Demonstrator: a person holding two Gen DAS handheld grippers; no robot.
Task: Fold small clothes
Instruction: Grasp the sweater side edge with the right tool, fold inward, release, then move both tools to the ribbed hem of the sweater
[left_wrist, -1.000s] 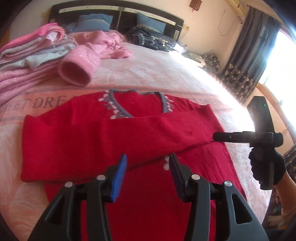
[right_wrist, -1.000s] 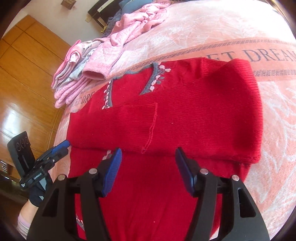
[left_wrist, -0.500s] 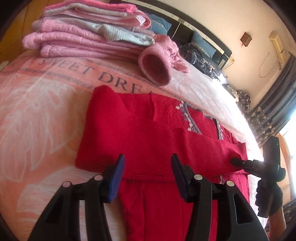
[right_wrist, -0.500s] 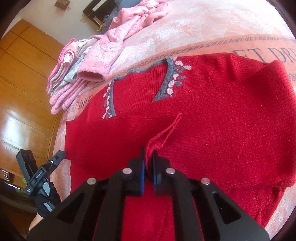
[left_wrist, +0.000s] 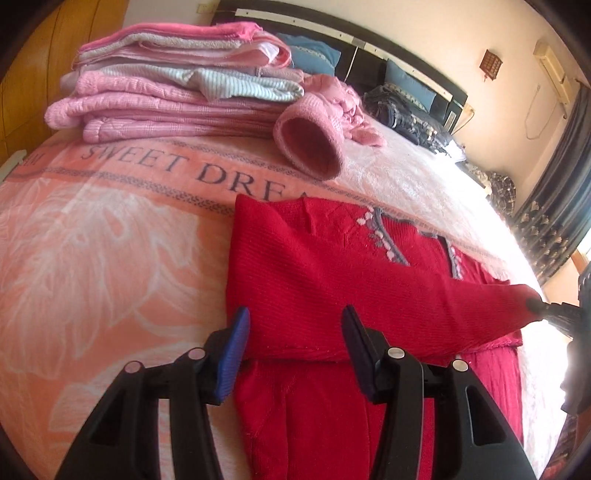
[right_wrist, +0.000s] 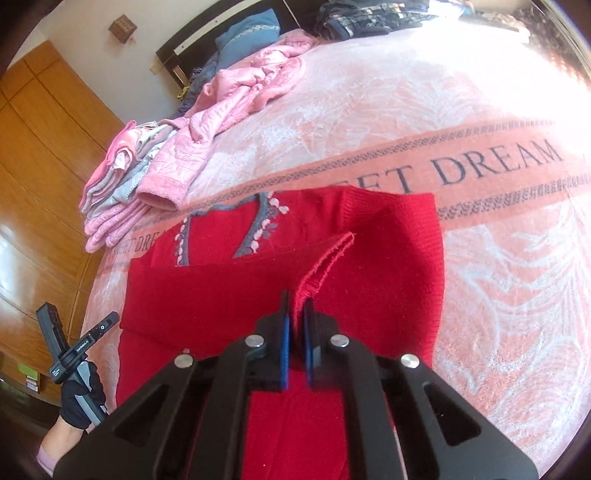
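Right wrist view: the right tongs (right_wrist: 295, 314) are pressed together on the cuff (right_wrist: 325, 258) of one sleeve of the red sweater (right_wrist: 229, 295), and the cuff stands up in a loop between the pads. The sweater lies flat on the bed (right_wrist: 406, 122), neckline toward 12 o'clock, hem toward 6 o'clock and under the camera. The pinched sleeve is drawn across the chest from the fold at 3 o'clock.

Left wrist view: the left tongs (left_wrist: 291, 347) are spread, with the left edge of the folded sleeve band between the two pads; contact with the knit cannot be confirmed from this angle. The right tongs enter at 3 o'clock, holding the sleeve end.

Progress assessment:
1. Done: garment laid out flat; both sleeves appear to be brought across the chest.
2. In hand: placing the pinched sleeve; the cuff is not yet released or flattened.
3. Left: release the cuff, fold the body hem toward the neckline, move the bundle to the stack.

A stack of folded clothes (left_wrist: 177, 85) sits at 11 o'clock in the left wrist view, which suggests several items are finished. A loose pink garment (right_wrist: 236, 110) lies near it, unfolded, so at least one further item is judged outstanding.
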